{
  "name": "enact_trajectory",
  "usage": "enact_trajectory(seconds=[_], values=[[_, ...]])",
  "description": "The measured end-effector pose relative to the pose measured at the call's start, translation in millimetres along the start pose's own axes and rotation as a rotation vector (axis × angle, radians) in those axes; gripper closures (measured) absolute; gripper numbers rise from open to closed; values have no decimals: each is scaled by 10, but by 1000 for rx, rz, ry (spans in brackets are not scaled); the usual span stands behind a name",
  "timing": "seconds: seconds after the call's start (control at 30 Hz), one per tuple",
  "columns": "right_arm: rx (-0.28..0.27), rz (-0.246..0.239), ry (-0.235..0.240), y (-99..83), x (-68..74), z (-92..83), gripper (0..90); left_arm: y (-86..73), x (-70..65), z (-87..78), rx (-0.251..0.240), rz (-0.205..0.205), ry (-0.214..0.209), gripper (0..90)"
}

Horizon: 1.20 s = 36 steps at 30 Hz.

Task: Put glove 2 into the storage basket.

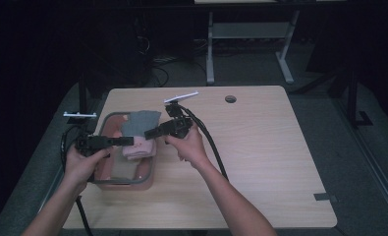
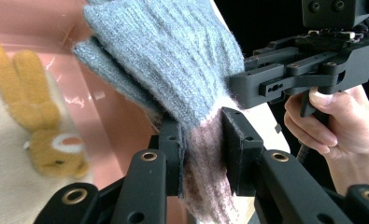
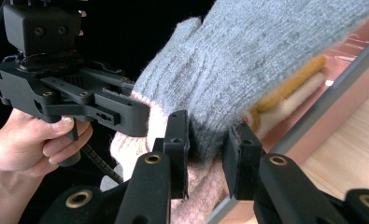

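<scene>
A grey and pink knitted piece (image 1: 141,124) hangs above a pink bin with a grey rim (image 1: 150,172) at the table's left. My left gripper (image 1: 128,141) comes in from the left and is shut on the pink part of the knit (image 2: 205,154), which is pinched between its pads. My right gripper (image 1: 150,132) reaches in from the right and is shut on the grey part (image 3: 210,121). The two grippers' tips are close together, facing each other across the fabric. Inside the bin lies a cream cloth with an orange rabbit figure (image 2: 46,144).
The wooden table (image 1: 260,147) stretches to the right of the bin, with a round cable hole (image 1: 230,99) near its far edge and a grey tape strip (image 1: 325,197) at the front right. A metal desk frame (image 1: 245,44) stands beyond the table.
</scene>
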State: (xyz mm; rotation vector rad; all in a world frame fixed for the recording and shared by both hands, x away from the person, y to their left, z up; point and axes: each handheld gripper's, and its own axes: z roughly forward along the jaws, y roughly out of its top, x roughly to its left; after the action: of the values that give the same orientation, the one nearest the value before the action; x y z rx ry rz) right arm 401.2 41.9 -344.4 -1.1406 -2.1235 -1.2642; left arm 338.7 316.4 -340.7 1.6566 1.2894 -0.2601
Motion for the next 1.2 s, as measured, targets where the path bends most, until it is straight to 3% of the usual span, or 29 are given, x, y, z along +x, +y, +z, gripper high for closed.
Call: enact_trajectory(seconds=[0.5,1.2], values=[[23,14,28,51,9,231,726,-38,128,-157,1,-11,27,716],[52,37,37,51,-58,433,707,-107,286,-198,7,-42,45,716]])
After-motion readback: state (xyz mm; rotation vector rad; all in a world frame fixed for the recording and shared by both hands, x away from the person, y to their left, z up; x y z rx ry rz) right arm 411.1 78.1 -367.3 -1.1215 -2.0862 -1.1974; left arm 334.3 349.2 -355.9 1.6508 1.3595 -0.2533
